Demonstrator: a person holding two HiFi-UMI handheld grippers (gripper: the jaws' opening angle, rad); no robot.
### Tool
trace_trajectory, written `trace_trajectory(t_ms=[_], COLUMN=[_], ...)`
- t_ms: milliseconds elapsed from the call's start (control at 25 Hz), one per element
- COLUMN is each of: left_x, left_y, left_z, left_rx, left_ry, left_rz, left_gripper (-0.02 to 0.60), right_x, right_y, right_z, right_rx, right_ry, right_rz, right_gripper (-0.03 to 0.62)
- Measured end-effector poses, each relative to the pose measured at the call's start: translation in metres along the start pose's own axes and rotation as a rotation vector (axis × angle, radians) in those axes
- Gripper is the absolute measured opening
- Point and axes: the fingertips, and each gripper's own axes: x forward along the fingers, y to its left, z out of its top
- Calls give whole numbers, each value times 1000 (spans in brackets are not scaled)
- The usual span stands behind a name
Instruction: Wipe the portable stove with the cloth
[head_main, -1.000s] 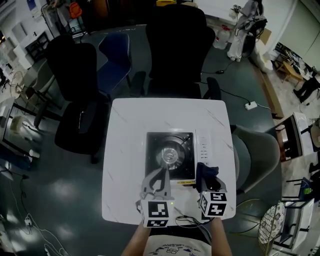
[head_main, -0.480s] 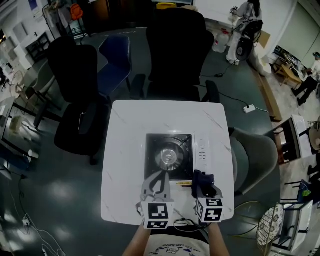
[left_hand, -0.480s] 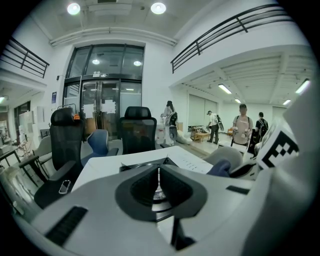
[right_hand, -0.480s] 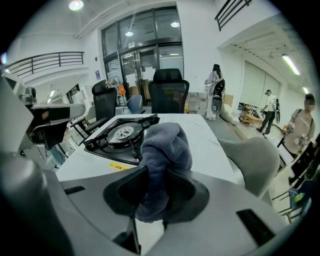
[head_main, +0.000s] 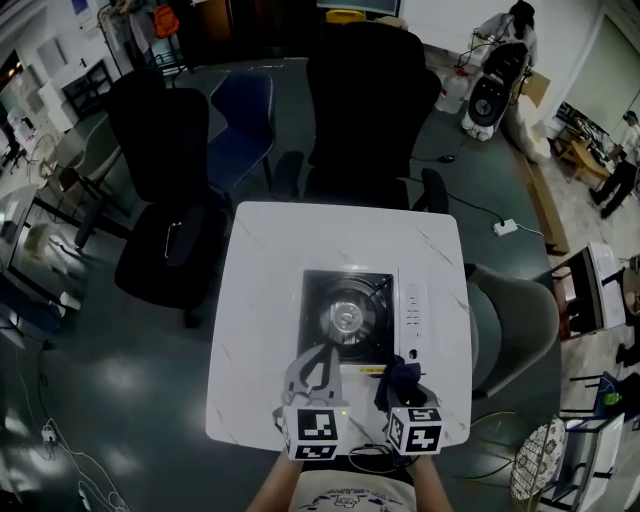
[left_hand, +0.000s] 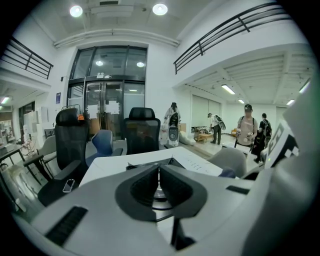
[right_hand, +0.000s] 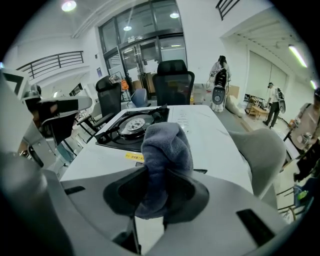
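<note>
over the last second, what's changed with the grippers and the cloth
The right gripper, shut on the cloth, drew back toward the person, from the near right corner of the portable stove to its front edge. The left gripper stayed shut over the stove's near edge; the stove stayed put.
</note>
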Motion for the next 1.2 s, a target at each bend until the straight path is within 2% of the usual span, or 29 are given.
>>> trace_trajectory(t_ms=[1200], left_x=[-36], left_y=[70], left_z=[-15], left_rx=[-83], left_ry=[2], left_rz=[190], left_gripper=[21], right_x=[25], right_y=[91], right_z=[10], right_rx=[-207], right_ry=[63], right_rz=[182], right_gripper=[101])
